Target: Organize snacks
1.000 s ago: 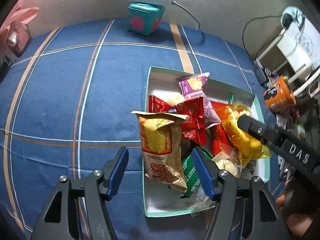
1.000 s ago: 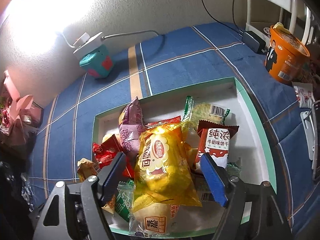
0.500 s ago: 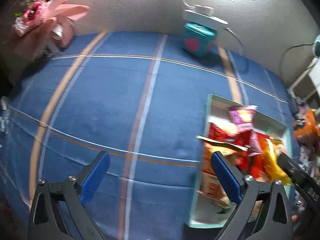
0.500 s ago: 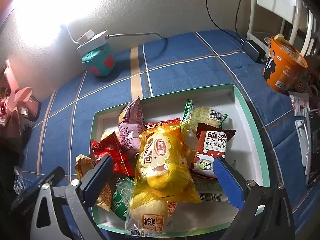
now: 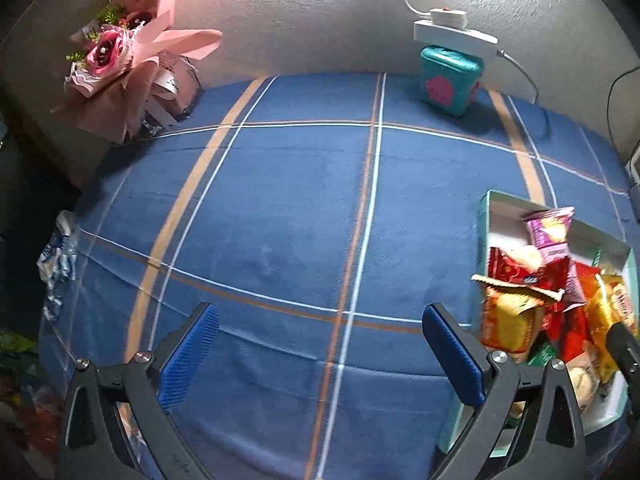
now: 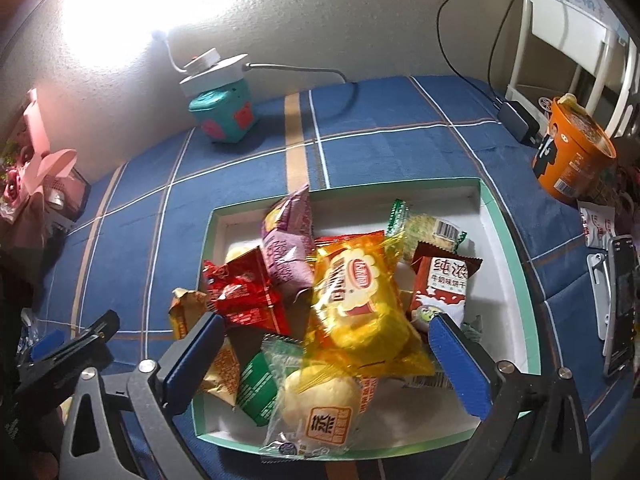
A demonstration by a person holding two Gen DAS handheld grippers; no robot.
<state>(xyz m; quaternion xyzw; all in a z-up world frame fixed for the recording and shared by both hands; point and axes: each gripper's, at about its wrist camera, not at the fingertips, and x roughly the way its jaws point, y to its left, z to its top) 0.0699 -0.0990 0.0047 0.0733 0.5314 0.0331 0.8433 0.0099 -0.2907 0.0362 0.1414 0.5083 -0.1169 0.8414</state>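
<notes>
Over the bare blue cloth, your left gripper point(image 5: 320, 350) stands released, nothing between its pads; its jaws have just been opening. Your right gripper point(image 6: 326, 354) hangs over the near edge of the snack box point(image 6: 516, 264), jaws likewise just opened wide, gripping nothing. The yellow packet point(image 6: 356, 300) lies loose atop the heap inside the box. An orange cup point(image 6: 570, 160) stands near the cloth's far right corner.

A lit white wall point(image 5: 320, 12) backs the blue plaid cloth point(image 5: 280, 220); a white chair point(image 6: 568, 36) stands right.
</notes>
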